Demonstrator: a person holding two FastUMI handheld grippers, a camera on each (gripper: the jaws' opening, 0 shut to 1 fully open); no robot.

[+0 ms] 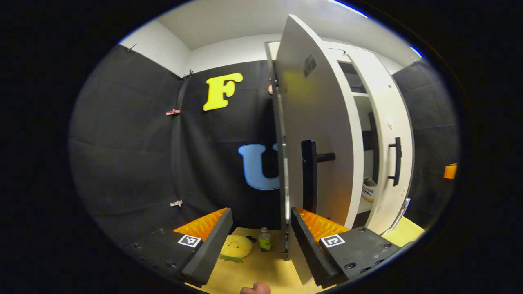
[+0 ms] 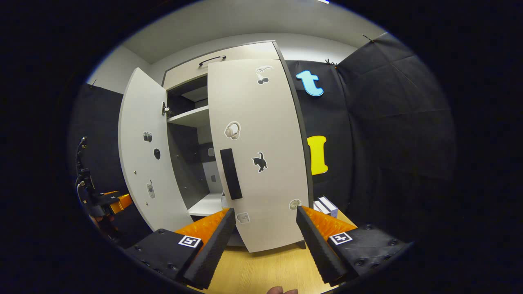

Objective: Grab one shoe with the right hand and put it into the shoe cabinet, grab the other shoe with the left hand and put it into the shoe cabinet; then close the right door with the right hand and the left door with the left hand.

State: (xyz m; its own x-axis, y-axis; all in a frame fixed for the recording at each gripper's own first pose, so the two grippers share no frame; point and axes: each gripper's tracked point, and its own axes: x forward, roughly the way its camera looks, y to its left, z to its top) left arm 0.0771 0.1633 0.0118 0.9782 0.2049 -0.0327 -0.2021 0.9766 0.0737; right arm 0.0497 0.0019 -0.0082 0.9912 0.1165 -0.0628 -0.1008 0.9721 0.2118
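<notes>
Looking along the left claw (image 1: 261, 241), the left gripper view shows its two fingers spread wide with nothing between them, held in front of the edge of the shoe cabinet's left door (image 1: 316, 134). That door is a pale grey panel swung well out, seen nearly edge-on, and it carries a dark upright bar handle (image 1: 309, 175) on short posts. Beyond it stands the right door (image 1: 388, 143), a cream panel with a slim dark handle (image 1: 395, 161), closed most of the way. In the gap between the two doors the white cabinet interior appears, with shelves, and a white shoe (image 1: 369, 190) with coloured side stripes rests on a lower shelf. On the yellow wooden floor (image 1: 253, 269) beside the door's foot lie a yellow plush toy (image 1: 235, 247) and a small bottle (image 1: 265, 239) with a green label.

In the right gripper view the right claw (image 2: 265, 241) is likewise wide apart and empty, hovering before the right door (image 2: 261, 155). This door is a light panel dotted with small stickers, including a black cat, with its dark handle (image 2: 231, 173) seen end-on. The left door (image 2: 143, 155) stands open to the side, and between them dark shelves (image 2: 192, 116) show. At the far left edge the other claw (image 2: 110, 200) is in sight, too small to judge. A stack of small boxes (image 2: 325, 206) sits by the cabinet's right foot.
</notes>
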